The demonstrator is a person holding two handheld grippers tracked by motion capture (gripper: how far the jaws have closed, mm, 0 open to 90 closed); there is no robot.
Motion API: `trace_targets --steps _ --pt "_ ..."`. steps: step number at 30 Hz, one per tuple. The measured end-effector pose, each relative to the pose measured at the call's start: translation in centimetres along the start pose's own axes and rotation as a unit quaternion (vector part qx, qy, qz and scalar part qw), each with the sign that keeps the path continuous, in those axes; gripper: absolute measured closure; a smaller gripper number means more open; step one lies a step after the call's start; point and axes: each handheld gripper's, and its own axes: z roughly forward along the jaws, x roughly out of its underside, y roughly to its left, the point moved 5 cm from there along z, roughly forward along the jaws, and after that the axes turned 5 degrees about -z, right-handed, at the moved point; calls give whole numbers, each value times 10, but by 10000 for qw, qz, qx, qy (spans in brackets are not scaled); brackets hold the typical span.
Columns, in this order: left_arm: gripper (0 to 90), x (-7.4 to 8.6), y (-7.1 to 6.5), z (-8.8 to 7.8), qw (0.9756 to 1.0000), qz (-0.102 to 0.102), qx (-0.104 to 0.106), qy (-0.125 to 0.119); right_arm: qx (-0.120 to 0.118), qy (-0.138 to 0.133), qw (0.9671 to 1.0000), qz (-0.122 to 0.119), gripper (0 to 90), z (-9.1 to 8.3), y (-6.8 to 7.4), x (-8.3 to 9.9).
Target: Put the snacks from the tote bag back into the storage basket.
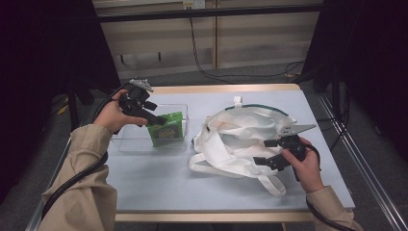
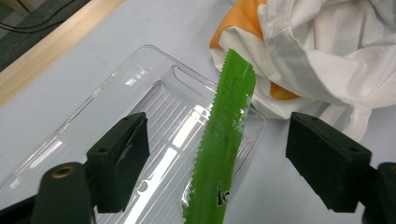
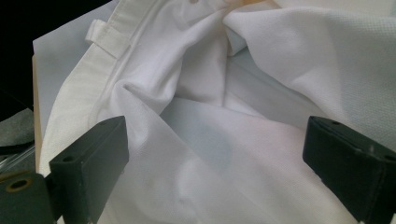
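A green snack packet (image 1: 167,129) stands on edge at the right end of a clear plastic tray (image 1: 129,142). My left gripper (image 1: 156,119) reaches it from the left. In the left gripper view the packet (image 2: 229,140) rises between the two black jaws of that gripper (image 2: 219,130), which stand wide apart and touch nothing; the tray (image 2: 116,93) lies below. A white cloth bag (image 1: 235,134) with orange inside lies crumpled at the table's middle right. My right gripper (image 1: 263,151) sits at its near right side, open, with the bag's cloth (image 3: 210,70) beneath and between its jaws (image 3: 215,140).
The bag's straps (image 1: 269,185) trail toward the front edge of the pale blue table (image 1: 159,187). A wooden rim (image 1: 221,88) bounds the far edge. Cables run across the floor beyond. The bag (image 2: 327,46) lies just right of the tray.
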Motion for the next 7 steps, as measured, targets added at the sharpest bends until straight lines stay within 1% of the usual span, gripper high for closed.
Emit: trace_targets --steps 1,2,4,5,6,7 --pt "186 -1 -2 -1 10000 -7 -21 55 0 -5 10000 -3 67 0 0 0" --pt "172 -1 -2 -1 10000 -7 -21 55 -4 -10 10000 -5 67 0 1 -1" --pt "155 -2 -4 -3 10000 -4 -79 2 -1 -18 10000 4 67 0 1 -1" --pt "150 -2 -6 -5 10000 -43 -86 -24 3 -24 10000 -2 66 0 1 -1" --pt "146 -2 -4 -7 9998 118 -125 98 7 -23 10000 0 67 0 2 -2" --pt "140 -2 -4 -7 9998 118 -125 98 7 -23 10000 0 67 0 2 -2"
